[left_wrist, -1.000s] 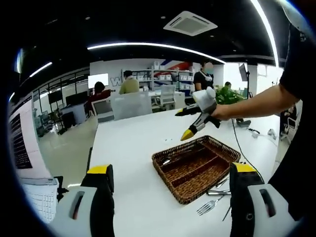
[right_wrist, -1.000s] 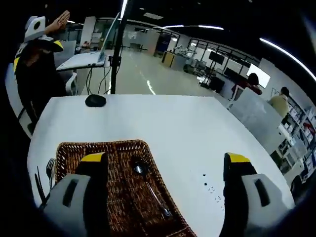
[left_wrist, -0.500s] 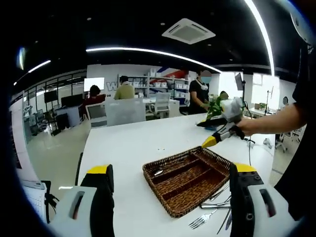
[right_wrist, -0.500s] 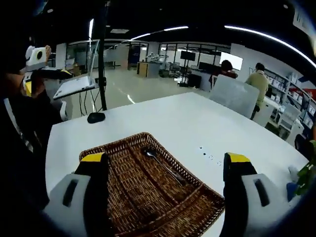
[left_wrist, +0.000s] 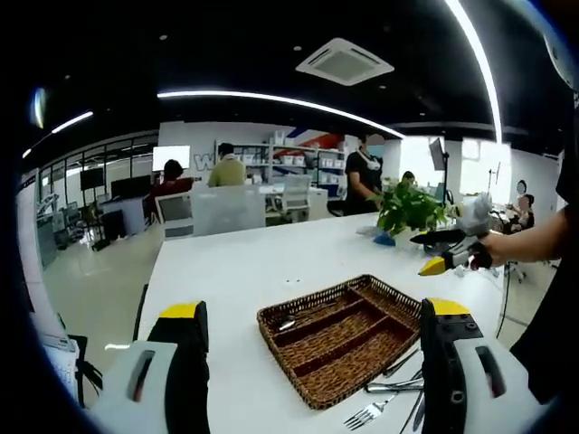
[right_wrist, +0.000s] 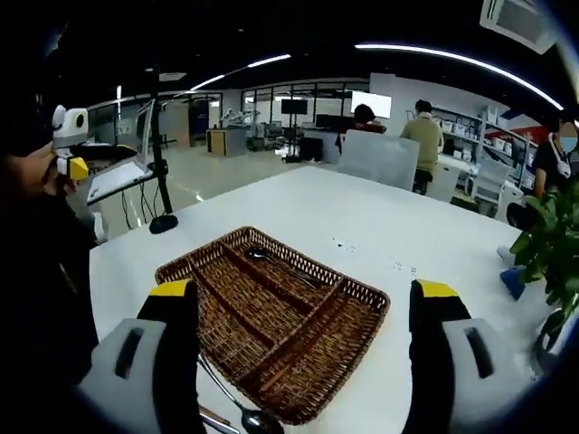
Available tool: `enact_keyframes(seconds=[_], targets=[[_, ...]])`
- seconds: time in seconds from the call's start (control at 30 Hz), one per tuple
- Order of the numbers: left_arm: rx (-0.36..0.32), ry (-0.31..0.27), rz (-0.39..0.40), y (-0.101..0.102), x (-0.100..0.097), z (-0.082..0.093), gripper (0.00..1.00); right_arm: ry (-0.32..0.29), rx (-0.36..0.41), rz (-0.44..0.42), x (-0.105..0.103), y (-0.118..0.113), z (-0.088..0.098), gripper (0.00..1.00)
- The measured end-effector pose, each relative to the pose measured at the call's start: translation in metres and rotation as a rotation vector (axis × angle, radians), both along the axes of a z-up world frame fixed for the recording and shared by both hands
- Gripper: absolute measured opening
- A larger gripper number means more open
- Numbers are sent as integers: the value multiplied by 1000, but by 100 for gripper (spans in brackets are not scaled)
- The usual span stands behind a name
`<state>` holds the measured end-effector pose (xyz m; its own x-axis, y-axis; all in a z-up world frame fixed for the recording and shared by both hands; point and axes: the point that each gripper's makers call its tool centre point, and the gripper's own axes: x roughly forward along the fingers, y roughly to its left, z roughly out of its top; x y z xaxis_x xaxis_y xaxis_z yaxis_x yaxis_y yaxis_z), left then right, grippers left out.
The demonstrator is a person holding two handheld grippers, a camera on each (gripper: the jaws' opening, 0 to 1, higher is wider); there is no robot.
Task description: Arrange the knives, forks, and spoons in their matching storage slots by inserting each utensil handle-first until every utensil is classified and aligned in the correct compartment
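While my left gripper (left_wrist: 308, 362) hangs with jaws apart and holding nothing, the wicker tray (left_wrist: 342, 327) sits ahead on the white table (left_wrist: 244, 262), a spoon (left_wrist: 291, 322) in its far slot. Loose forks (left_wrist: 371, 413) lie just beside the tray's near corner. My right gripper (left_wrist: 436, 262) floats past the tray, probably apart.

From the right gripper view, my right gripper (right_wrist: 303, 362) is spread wide over the wicker tray (right_wrist: 271, 312); another spoon (right_wrist: 237, 407) lies against its near edge.

Brown woven basket (right_wrist: 271, 339) (yellow-tipped grey claws), white table (right_wrist: 362, 226)
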<state>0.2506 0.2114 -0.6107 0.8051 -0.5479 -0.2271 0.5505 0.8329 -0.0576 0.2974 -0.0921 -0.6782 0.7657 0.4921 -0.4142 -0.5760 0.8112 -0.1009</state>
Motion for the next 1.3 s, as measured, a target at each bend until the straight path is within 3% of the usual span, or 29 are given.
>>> enact_keyframes(seconds=[0.2,0.43,0.8,0.93,1.1,1.23,1.3], targets=[[19,-5,-25,-5,-6,-3,100,-4,20,-55,-26,-21,7,100],[55,10,-31,-4,-18,-15,100,8,34,-74,-49,-29,13,100],[71,10,-62,-9,-22,-16,100,-18,20,-75,-51,-38,25,100],[115,20,-110,-19,-23,-20,99,-24,14,-72,-51,-39,27,100],[130,16,-159,-33,-21,-13,99,-26,17,-71,-52,-42,29,100],[265,-15,-278,-56,-23,-16,99,-34,25,-74,-51,-46,32,100],[295,-16,-324,-64,-23,-18,99,-39,32,-76,-51,-49,35,100]])
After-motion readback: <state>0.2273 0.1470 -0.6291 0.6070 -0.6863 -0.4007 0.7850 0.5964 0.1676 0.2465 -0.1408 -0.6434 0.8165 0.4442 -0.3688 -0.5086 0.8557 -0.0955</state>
